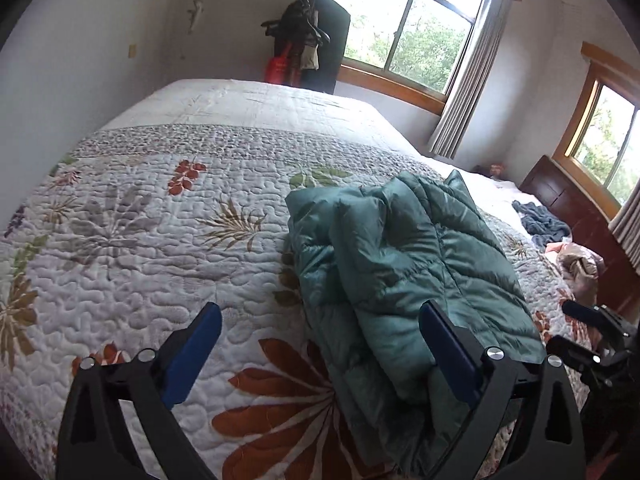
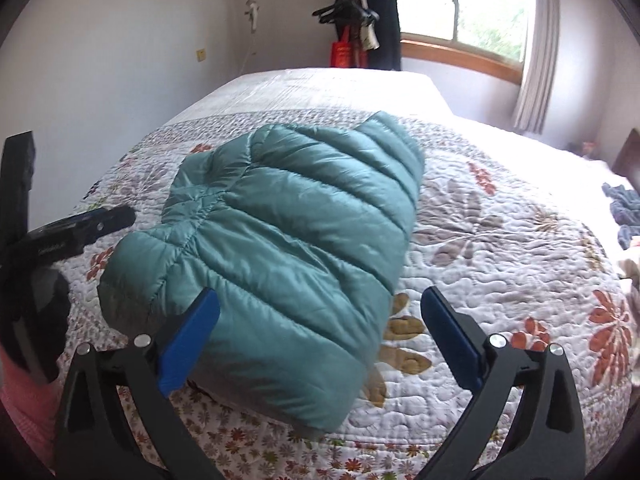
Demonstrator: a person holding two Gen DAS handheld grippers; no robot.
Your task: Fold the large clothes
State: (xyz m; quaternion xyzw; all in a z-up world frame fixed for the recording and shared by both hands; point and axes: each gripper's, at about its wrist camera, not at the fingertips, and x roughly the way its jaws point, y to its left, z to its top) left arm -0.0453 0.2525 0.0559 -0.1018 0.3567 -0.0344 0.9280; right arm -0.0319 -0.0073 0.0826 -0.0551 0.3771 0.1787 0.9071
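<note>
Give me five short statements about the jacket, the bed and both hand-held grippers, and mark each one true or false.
1. The teal puffer jacket lies folded in a compact bundle on the floral quilt. True.
2. The right hand-held gripper is shut on the jacket. False: its jaws stand wide open, holding nothing.
3. The left hand-held gripper is open. True.
4. The jacket hangs from the coat rack by the window. False: dark clothes hang on the coat rack; the jacket is on the bed.
5. A crumpled blue-grey cloth lies on the bed apart from the jacket. True.
</note>
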